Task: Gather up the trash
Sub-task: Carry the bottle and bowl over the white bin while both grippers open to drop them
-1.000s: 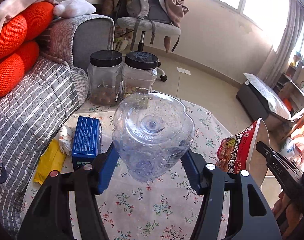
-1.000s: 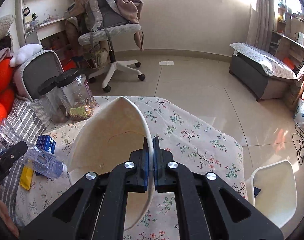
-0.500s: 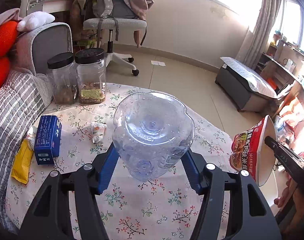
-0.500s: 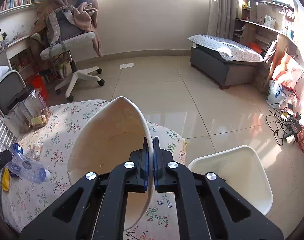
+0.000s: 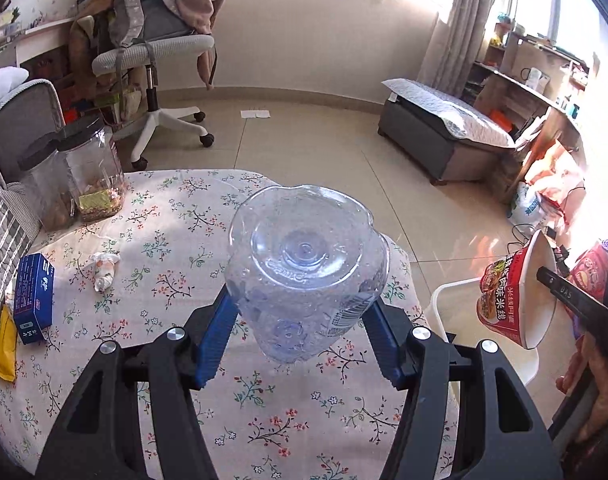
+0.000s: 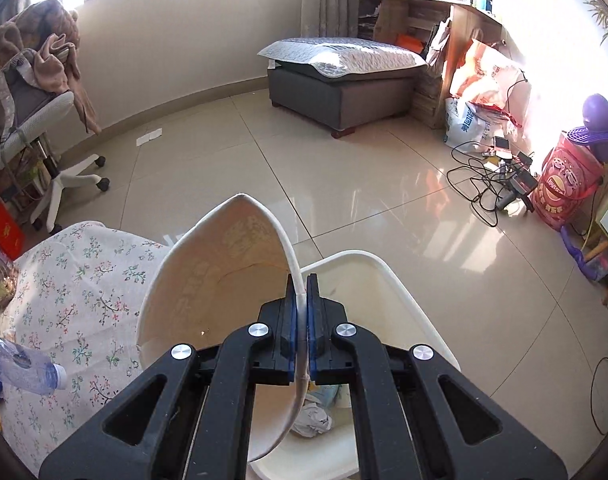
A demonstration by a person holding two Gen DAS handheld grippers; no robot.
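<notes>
the left tool (image 5: 300, 336) is clamped around a clear crumpled plastic bottle (image 5: 304, 272), carried base-forward over the floral-cloth worktop (image 5: 160, 264). the right tool (image 6: 302, 332) pinches the rim of a red-printed paper noodle bowl (image 6: 220, 280), tilted above the white plastic bin (image 6: 399, 300), likely so it drops in.

One clear plastic bottle (image 5: 304, 280), one paper noodle bowl (image 6: 220, 280) and one white bin (image 6: 383, 300) are in view. On the flowered surface (image 5: 176, 248) there are two black-lidded jars (image 5: 92, 176), one blue box (image 5: 34, 298), one crumpled wrapper (image 5: 104, 270) and one yellow packet (image 5: 4, 344). The room holds one office chair (image 5: 156, 52) and one grey ottoman (image 6: 343, 76).
</notes>
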